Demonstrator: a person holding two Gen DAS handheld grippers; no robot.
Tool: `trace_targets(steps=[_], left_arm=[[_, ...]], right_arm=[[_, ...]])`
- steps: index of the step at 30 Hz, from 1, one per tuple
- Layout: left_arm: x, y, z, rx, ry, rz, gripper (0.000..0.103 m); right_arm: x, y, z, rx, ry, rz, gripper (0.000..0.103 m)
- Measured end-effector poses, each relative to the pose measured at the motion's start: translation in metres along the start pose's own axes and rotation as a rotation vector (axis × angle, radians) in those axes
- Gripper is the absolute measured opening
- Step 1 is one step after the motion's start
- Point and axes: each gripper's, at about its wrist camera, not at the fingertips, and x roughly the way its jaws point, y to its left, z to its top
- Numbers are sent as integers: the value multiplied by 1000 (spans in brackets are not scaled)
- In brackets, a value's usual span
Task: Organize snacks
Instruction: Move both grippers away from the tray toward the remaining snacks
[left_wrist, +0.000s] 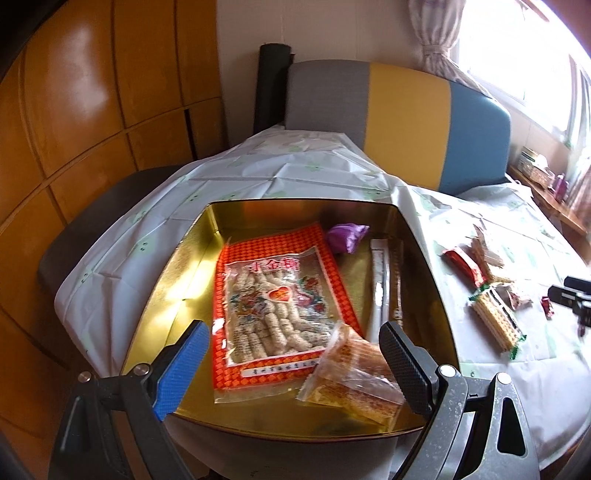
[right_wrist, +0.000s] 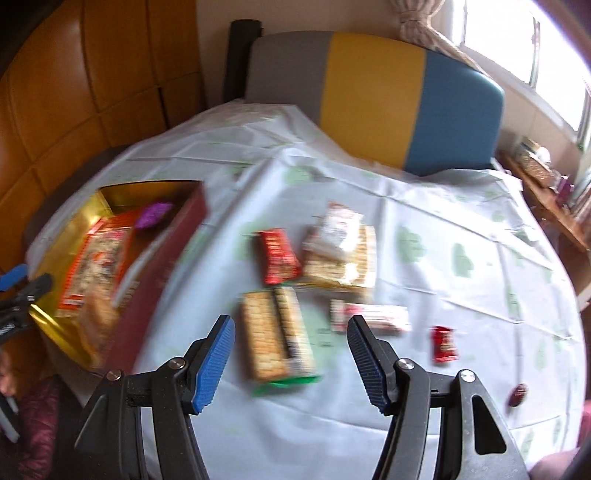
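A gold-lined tin (left_wrist: 177, 266) holds a large orange candy bag (left_wrist: 280, 295), a purple candy (left_wrist: 347, 236), a white stick packet (left_wrist: 380, 280) and a clear packet of golden biscuits (left_wrist: 354, 376). My left gripper (left_wrist: 295, 343) is open above the tin's near end, with the biscuit packet lying between its fingers. My right gripper (right_wrist: 291, 332) is open and empty over a green-ended cracker pack (right_wrist: 277, 336) on the table. The tin (right_wrist: 159, 258) shows at left in the right wrist view.
On the tablecloth (right_wrist: 443, 229) lie a red packet (right_wrist: 279, 254), a clear biscuit bag (right_wrist: 343, 254), a white-red packet (right_wrist: 369, 317), a small red packet (right_wrist: 445, 343) and a dark red candy (right_wrist: 519, 393). A grey, yellow and blue chair (left_wrist: 406, 122) stands behind the table.
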Motion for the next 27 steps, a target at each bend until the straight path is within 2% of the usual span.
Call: trace_targets(steps=[10, 15, 19, 22, 24, 27], left_arm=[[-1, -30, 7, 83, 12, -67, 93], [-1, -56, 13, 138, 17, -98, 93], [4, -78, 20, 154, 54, -141, 88], [11, -98, 26, 184, 84, -175, 84], [13, -112, 31, 208, 94, -190, 76], [19, -131, 39, 220, 117, -232, 70]], right_arm=[[13, -94, -9, 58, 47, -184, 64], [24, -137, -19, 243, 86, -174, 64], [31, -149, -21, 297, 125, -204, 64], [28, -152, -23, 313, 121, -197, 64], [25, -150, -22, 317, 112, -196, 64], [22, -147, -21, 314, 99, -187, 64]])
